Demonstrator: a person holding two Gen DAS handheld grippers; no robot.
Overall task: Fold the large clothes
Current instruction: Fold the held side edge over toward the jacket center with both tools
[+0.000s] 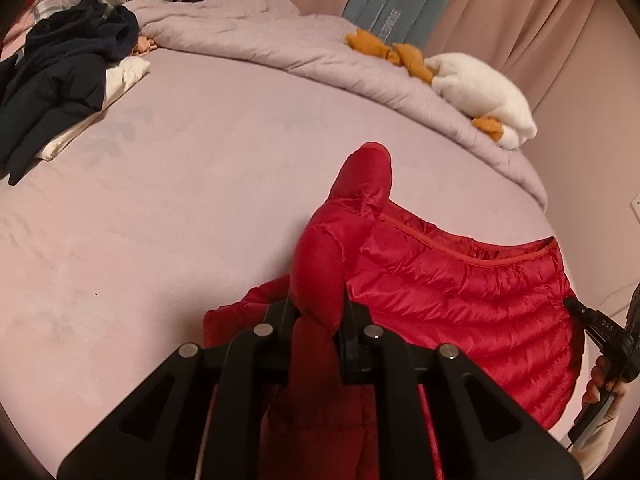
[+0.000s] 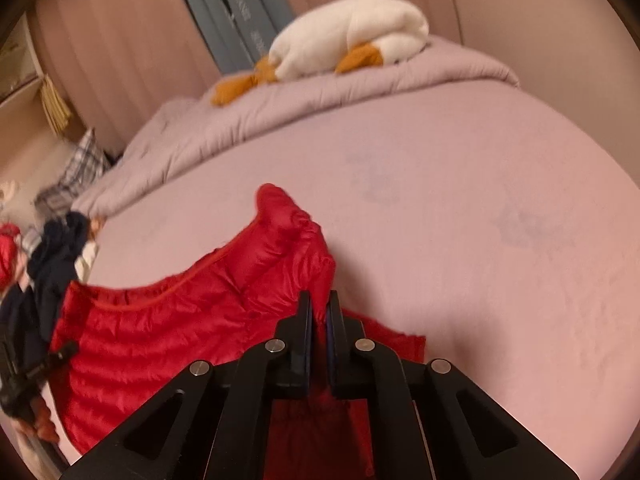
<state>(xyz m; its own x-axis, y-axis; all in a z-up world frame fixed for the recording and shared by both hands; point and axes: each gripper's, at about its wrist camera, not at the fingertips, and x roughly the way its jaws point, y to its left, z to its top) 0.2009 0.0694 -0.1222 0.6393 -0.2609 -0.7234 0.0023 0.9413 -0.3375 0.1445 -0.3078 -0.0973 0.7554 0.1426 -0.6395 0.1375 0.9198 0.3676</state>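
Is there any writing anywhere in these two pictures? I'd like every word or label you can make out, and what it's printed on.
"HAVE": pale letters, seen mirrored and running sideways down the blue-grey hanging fabric behind the bed; a guess, not certain.
A second word below it on the same fabric: too blurred to read.
Small pale marking on the right gripper body: too small to read.
Red down jacket: no writing visible.
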